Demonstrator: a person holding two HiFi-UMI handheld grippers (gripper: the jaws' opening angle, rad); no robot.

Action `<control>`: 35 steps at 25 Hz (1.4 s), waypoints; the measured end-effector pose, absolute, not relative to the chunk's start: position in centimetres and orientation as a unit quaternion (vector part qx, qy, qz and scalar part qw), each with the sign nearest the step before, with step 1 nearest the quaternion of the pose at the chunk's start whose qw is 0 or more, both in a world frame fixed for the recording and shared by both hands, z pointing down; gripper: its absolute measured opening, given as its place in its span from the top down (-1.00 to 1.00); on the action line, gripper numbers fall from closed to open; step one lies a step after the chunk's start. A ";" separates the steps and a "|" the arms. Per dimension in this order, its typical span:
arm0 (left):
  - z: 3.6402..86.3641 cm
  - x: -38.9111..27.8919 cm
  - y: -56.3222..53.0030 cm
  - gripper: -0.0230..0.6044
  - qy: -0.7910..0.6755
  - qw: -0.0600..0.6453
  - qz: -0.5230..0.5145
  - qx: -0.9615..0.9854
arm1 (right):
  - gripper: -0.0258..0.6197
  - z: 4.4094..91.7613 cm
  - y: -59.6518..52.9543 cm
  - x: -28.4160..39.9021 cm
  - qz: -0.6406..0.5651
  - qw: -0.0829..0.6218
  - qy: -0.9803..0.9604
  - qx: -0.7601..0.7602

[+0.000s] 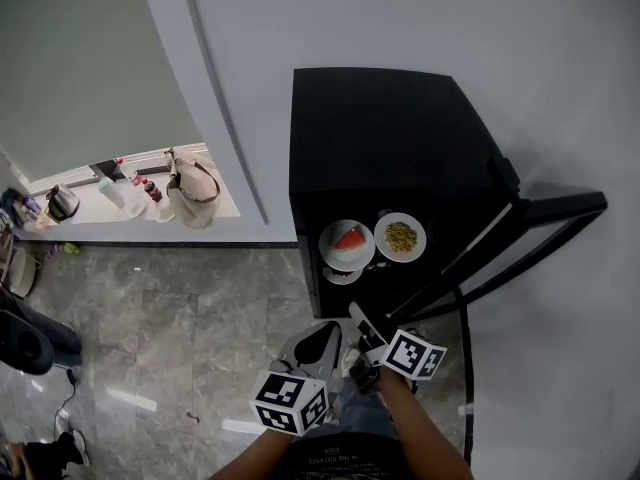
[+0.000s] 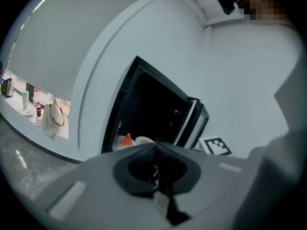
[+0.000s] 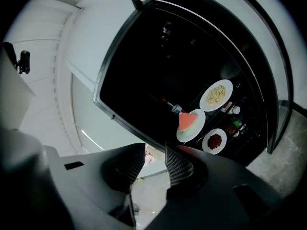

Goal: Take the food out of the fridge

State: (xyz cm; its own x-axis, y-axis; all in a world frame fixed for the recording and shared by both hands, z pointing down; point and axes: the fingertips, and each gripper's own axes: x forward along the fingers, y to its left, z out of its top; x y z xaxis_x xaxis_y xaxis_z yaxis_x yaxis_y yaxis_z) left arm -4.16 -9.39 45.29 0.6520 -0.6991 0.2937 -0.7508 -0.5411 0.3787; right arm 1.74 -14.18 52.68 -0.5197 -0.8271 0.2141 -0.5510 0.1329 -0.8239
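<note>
A black fridge [image 1: 390,138] stands with its door [image 1: 530,238] swung open to the right. On its shelf sit a white plate with a watermelon slice [image 1: 347,241] and a plate of yellowish food [image 1: 400,236]; a third plate [image 1: 342,274] lies lower. The right gripper view shows the watermelon plate [image 3: 191,125], the yellow food [image 3: 216,95] and a plate of red food [image 3: 215,141]. Both grippers hover in front of the fridge, apart from the food. My right gripper [image 1: 365,328] [image 3: 154,159] is open and empty. My left gripper [image 1: 318,342] [image 2: 155,144] has its tips together, holding nothing.
A white ledge [image 1: 225,208] along the left wall carries a beige bag [image 1: 192,193], a kettle [image 1: 62,203] and small bottles [image 1: 135,183]. Grey marble floor [image 1: 180,328] spreads before the fridge. A dark seat [image 1: 25,338] stands at far left. Small bottles [image 3: 235,123] sit beside the plates.
</note>
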 end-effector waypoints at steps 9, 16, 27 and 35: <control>45.9 -1.5 -15.7 0.98 -0.419 0.244 0.061 0.873 | 0.60 60.2 -21.2 4.3 -0.559 0.209 0.653 -0.467; 47.3 -1.3 -18.2 0.98 -0.435 0.240 0.076 0.865 | 0.56 63.9 -23.7 3.6 -0.603 0.218 0.612 -0.463; 48.6 -2.4 -20.1 0.98 -0.445 0.260 0.086 0.853 | 0.77 65.5 -26.4 3.3 -0.640 0.271 0.560 -0.451; 49.0 -2.8 -20.2 0.98 -0.446 0.266 0.087 0.850 | 0.88 65.2 -26.4 3.5 -0.648 0.293 0.545 -0.444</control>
